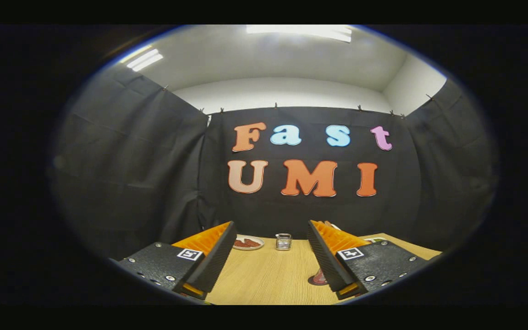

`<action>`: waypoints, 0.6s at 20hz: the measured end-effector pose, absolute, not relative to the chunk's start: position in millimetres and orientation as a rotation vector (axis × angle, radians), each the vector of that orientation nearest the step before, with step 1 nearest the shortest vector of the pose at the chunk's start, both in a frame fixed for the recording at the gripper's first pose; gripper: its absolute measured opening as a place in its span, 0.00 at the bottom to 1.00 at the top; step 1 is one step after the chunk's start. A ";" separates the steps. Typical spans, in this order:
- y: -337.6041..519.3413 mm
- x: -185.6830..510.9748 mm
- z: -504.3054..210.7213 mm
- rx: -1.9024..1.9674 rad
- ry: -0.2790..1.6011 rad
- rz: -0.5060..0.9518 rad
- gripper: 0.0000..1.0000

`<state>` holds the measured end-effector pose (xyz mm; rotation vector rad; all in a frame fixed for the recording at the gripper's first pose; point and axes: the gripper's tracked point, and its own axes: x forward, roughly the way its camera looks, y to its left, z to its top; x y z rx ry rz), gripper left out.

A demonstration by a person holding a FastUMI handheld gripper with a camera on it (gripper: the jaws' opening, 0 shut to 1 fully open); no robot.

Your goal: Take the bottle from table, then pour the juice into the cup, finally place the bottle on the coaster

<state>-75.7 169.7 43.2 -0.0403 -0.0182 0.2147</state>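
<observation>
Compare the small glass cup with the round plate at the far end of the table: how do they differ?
The cup stands upright and looks clear; the plate lies flat, white-rimmed with something reddish on it. The cup sits beyond the gap between the open fingers of the gripper; the plate lies partly behind one finger. Both rest on the wooden table, apart from each other, untouched.

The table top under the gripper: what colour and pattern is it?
Light tan wood grain, table top, clearest in the gripper view between the open gripper fingers.
</observation>
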 end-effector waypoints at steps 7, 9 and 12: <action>163.5 -74.4 42.6 -0.050 -0.014 0.196 0.91; 161.7 -74.7 39.8 -0.050 -0.014 0.194 0.91; 157.4 -74.1 35.6 -0.043 -0.006 0.184 0.91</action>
